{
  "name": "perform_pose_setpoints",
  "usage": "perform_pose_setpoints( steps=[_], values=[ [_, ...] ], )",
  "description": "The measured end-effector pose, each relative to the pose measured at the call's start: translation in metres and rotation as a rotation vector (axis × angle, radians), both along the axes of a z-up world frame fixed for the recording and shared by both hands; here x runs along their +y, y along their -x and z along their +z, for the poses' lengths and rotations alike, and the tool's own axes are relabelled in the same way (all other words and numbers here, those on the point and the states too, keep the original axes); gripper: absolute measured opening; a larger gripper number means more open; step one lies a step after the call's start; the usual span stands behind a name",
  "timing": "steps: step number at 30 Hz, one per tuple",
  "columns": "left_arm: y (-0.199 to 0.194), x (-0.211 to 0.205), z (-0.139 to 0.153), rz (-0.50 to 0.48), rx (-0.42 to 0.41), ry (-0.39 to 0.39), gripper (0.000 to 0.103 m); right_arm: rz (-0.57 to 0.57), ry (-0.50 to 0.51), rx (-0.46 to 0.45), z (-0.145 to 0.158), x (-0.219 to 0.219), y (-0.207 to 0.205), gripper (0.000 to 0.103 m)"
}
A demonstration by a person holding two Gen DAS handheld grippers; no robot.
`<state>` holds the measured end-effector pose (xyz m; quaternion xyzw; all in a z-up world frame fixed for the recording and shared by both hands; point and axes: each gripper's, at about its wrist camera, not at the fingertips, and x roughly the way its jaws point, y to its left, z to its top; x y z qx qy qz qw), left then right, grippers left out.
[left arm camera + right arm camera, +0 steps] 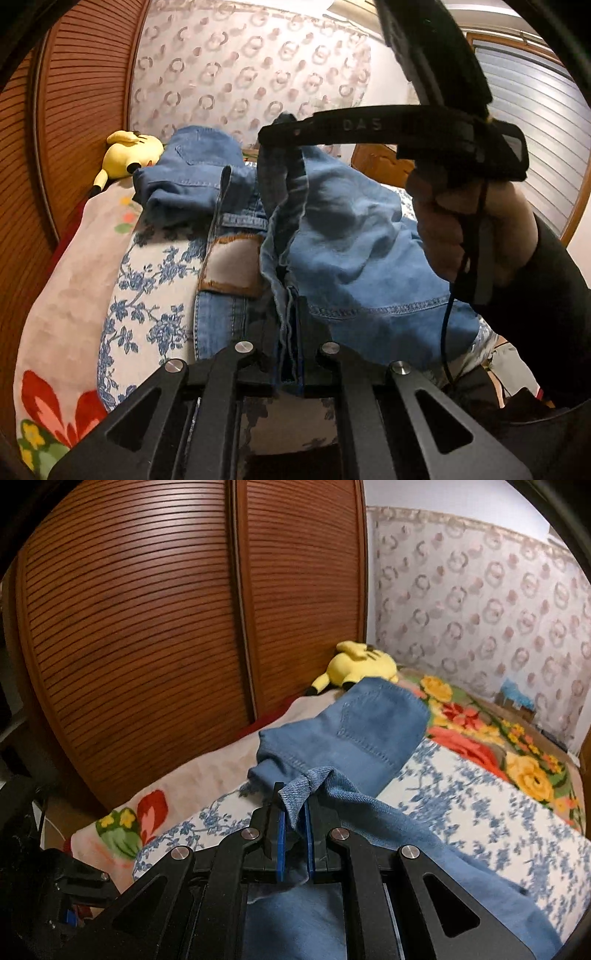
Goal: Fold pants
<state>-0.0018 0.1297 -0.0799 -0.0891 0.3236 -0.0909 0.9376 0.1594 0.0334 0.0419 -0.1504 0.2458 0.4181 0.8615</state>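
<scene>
Blue denim jeans [351, 254] lie on a bed, seat and back pocket toward the far end [369, 723]. A brown waistband patch [231, 264] shows in the left wrist view. My left gripper [290, 332] is shut on a bunched hem or edge of the jeans, lifted above the bed. My right gripper [293, 812] is shut on another denim edge, raised above the bed. In the left wrist view the right gripper [282, 127] appears at upper centre, pinching a hanging fold of denim.
The bed has a blue-and-white floral cover [480, 812] over a bright flowered blanket [480, 731]. A yellow plush toy [360, 662] lies at the far end. A slatted wooden wardrobe [147, 627] runs along the left side. A curtain [251, 66] hangs behind.
</scene>
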Motion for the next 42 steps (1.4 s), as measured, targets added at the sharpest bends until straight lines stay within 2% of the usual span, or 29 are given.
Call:
perform_pose_setpoints(
  steps=[4, 6, 8, 11, 14, 17, 19, 20, 21, 25, 31, 35, 42],
  values=[
    [-0.004, 0.006, -0.005, 0.019, 0.023, -0.005, 0.007, -0.009, 0.021, 0.019, -0.003, 0.009, -0.010, 0.008],
    [-0.006, 0.007, -0.005, 0.038, 0.032, -0.023, 0.021, -0.015, 0.012, 0.027, 0.000, 0.007, -0.014, 0.016],
    [-0.008, 0.007, -0.005, 0.059, 0.029, -0.049, 0.024, -0.035, -0.001, 0.022, 0.005, 0.002, -0.014, 0.030],
    [-0.010, 0.009, -0.006, 0.069, 0.029, -0.045, 0.030, -0.059, -0.016, 0.007, 0.013, -0.008, -0.009, 0.035],
    [-0.011, 0.009, -0.005, 0.076, 0.028, -0.044, 0.044, -0.078, -0.031, -0.014, 0.021, -0.024, -0.008, 0.043],
    [-0.013, 0.006, -0.003, 0.065, 0.020, -0.049, 0.048, -0.110, -0.049, -0.025, 0.025, -0.054, -0.008, 0.043],
    [-0.015, 0.004, -0.003, 0.064, 0.018, -0.057, 0.062, -0.136, -0.052, -0.021, 0.024, -0.076, -0.009, 0.043],
    [-0.016, 0.003, -0.002, 0.058, 0.011, -0.060, 0.073, -0.157, -0.047, -0.015, 0.023, -0.090, -0.012, 0.043],
    [-0.016, 0.001, -0.001, 0.050, 0.008, -0.062, 0.080, -0.176, -0.040, -0.012, 0.021, -0.101, -0.014, 0.043],
    [-0.022, -0.004, -0.004, 0.054, 0.018, -0.077, 0.080, -0.262, 0.007, 0.002, 0.009, -0.142, -0.018, 0.043],
    [-0.033, -0.008, -0.017, 0.069, 0.059, -0.079, 0.080, -0.346, 0.022, 0.090, -0.013, -0.181, -0.034, 0.043],
    [-0.036, -0.010, -0.024, 0.071, 0.078, -0.087, 0.080, -0.347, 0.012, 0.200, -0.022, -0.179, -0.052, 0.043],
    [-0.039, -0.011, -0.033, 0.071, 0.096, -0.089, 0.080, -0.367, -0.018, 0.265, -0.029, -0.168, -0.074, 0.043]
  ],
)
